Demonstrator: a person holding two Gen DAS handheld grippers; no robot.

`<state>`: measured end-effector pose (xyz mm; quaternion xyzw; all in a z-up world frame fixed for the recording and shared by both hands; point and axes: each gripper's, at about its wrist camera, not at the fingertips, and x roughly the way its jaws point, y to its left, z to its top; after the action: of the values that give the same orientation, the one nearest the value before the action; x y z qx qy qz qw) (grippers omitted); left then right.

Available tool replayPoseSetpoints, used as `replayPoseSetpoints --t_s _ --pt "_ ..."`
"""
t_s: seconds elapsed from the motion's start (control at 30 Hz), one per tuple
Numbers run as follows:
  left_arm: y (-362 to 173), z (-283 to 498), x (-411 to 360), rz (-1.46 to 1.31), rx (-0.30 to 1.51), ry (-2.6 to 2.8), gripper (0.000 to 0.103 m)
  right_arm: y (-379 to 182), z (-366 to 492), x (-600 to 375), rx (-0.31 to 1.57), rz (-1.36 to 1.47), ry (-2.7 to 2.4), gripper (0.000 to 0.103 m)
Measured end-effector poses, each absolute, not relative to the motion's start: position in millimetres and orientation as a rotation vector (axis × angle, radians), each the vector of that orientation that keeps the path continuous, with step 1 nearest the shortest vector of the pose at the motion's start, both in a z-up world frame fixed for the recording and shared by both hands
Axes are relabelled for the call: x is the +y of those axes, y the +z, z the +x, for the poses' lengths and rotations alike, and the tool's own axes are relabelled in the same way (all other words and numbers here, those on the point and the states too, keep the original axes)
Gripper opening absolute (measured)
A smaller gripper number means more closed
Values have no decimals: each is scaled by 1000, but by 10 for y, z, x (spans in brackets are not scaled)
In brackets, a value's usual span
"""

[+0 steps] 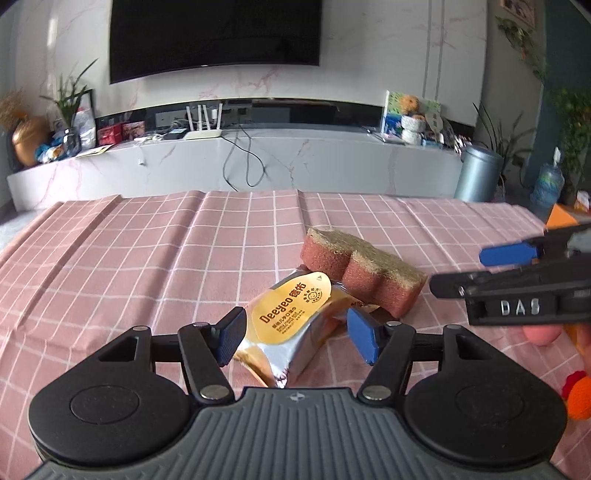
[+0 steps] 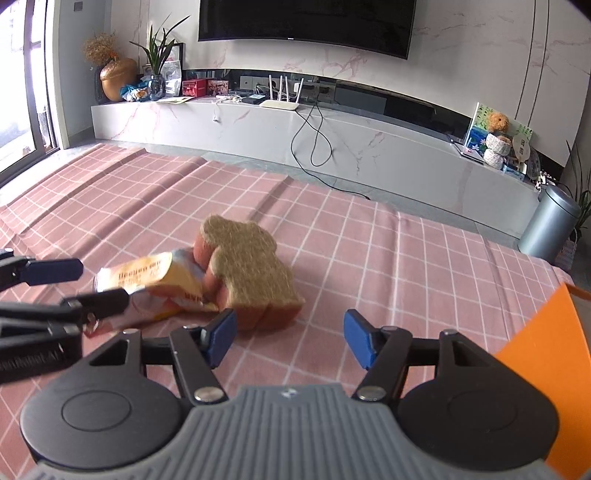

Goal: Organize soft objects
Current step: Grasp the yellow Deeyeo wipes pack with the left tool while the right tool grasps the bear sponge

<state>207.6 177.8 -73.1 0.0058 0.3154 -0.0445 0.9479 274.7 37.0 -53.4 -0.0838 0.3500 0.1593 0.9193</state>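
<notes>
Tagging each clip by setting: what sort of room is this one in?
Most likely a home living room: a wall-mounted television above a long marble-look media console, with potted plants and a router on it. The work surface is a pink checked cloth.

pink checked tablecloth [image 1: 147, 258]; on it sponge [image 1: 369, 269], wipes pack [image 1: 291, 317].

Tilted foil wipes pack [image 1: 291, 325] against pink sponge [image 1: 364, 273] on cloth.

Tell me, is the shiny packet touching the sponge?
Touching. In the right wrist view the wipes packet presses against the sponge with no cloth showing between them; the left wrist view shows its far end against the sponge too.
</notes>
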Motion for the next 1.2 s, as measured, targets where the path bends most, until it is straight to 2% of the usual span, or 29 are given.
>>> replayPoseSetpoints --t_s 0.1,0.23,0.27,0.53,0.77,0.87,0.97,1.2 --pt "-784 2246 1823 47 667 -129 77 -543 2918 466 734 -168 350 68" --pt "-825 2401 1836 116 667 -182 82 -607 3167 583 777 -157 407 84" --pt "-841 2435 1837 120 674 -193 85 -628 3221 610 785 -160 415 84" --pt "-1022 2701 1926 87 742 -291 90 -901 3581 651 927 -80 461 84" --pt "-1116 2800 1942 45 781 -329 95 -947 3533 589 948 -49 428 76" --pt "-1119 2770 1912 38 806 -304 89 -897 3448 520 937 -38 394 74" --pt "-1089 2692 1868 43 829 -255 70 -831 3307 457 929 -43 381 74" --pt "-995 2317 1778 -63 889 -188 64 -783 2892 279 952 -11 354 74"
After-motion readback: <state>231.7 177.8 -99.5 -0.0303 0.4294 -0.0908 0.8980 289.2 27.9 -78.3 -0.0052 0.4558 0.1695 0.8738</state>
